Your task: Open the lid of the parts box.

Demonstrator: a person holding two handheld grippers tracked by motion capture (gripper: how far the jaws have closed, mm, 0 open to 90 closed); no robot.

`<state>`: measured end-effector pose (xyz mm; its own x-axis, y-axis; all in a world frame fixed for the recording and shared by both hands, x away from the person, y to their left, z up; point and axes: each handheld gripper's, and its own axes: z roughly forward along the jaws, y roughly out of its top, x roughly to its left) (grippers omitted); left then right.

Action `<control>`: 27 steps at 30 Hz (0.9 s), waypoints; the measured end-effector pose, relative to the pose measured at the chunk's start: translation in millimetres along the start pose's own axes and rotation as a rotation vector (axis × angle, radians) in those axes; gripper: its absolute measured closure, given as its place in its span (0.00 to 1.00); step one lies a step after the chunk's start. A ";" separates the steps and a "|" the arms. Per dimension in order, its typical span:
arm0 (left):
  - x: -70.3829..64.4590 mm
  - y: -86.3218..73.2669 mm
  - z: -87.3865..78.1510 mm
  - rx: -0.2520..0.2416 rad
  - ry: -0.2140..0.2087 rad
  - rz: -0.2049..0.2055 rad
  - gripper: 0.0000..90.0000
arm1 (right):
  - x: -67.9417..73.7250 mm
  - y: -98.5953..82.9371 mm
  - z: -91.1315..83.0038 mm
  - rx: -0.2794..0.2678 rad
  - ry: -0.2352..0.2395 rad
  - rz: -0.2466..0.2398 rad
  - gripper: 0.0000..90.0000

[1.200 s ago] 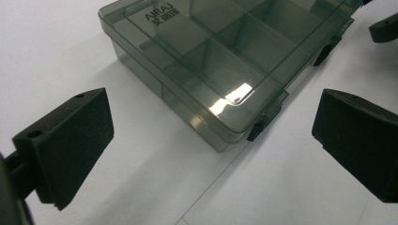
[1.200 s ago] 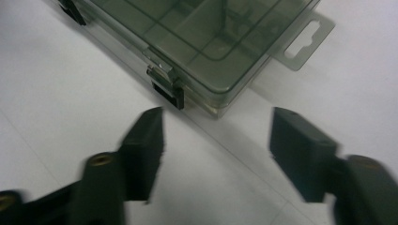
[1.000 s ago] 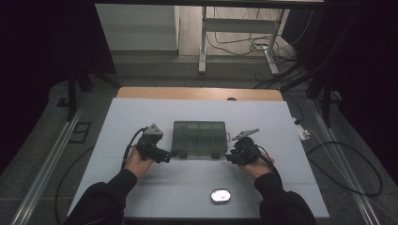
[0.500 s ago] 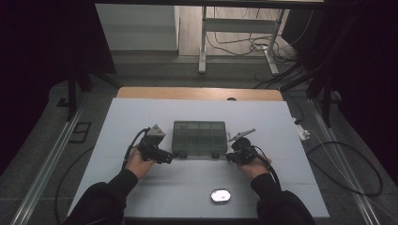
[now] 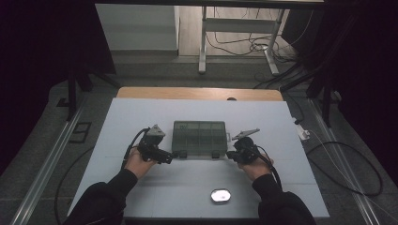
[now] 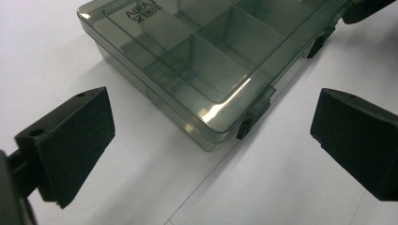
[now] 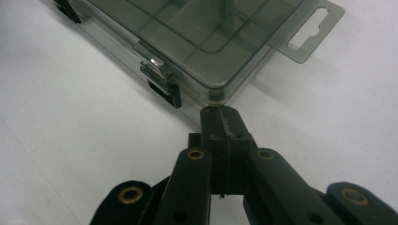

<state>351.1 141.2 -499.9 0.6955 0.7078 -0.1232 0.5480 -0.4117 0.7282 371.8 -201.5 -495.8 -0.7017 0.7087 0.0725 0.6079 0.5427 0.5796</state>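
Box (image 5: 199, 139) sits mid-table on the white table (image 5: 141, 112), lid down, both front latches look engaged; compartments appear empty through the smoky lid.

Change vs. 1 s ago (high view): right gripper (image 5: 233, 155) has slid in toward the box's near right corner; earlier it sat a bit further out to the right. Left gripper (image 5: 168, 158) approx. same spot at the near left corner, no clear shift. Box itself hasn't moved.

Tool state:
- Right gripper, right gripper view: jaws pressed together, nothing between them; closed tip touching, or as good as touching, the box corner (image 7: 213, 101) just beside the right latch (image 7: 162, 86). Hang tab (image 7: 309, 28) sticks out beyond, on the far side.
- Left gripper, left gripper view: jaws spread wide, holding nothing. Left latch (image 6: 251, 119) lies between the jaw lines but ahead of them, no contact yet.

Our reading: we're setting up to undo the latches. The closed right tip at the corner prob. serves as a brace or a poke tool; it's off the latch proper, so it'd need a small shift sideways to get under the latch. The left one needs to advance before it can pinch or flip anything.

Also on table: small shiny oval item (image 5: 220, 195) near the front edge, well apart from box. Can't tell what it is.
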 end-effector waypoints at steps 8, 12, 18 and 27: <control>1.6 -0.7 -2.3 -0.011 -0.013 -0.010 0.00 | -0.1 -0.6 -8.5 -0.029 -0.005 0.006 0.99; 1.2 -0.8 -2.3 -0.009 -0.009 -0.006 0.00 | -0.5 -0.7 -6.5 -0.030 -0.003 0.009 0.99; 2.1 -0.3 -5.9 -0.015 -0.025 -0.017 0.00 | 1.6 0.0 -13.4 -0.077 -0.003 0.014 0.99; 4.7 0.9 -9.6 -0.032 -0.041 -0.036 0.00 | 2.3 5.6 -24.6 -0.162 -0.003 0.034 0.99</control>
<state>350.4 149.7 -493.3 0.6944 0.6975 -0.1767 0.5582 -0.3672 0.7440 364.4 -207.9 -472.4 -0.6806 0.7268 0.0922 0.5632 0.4386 0.7003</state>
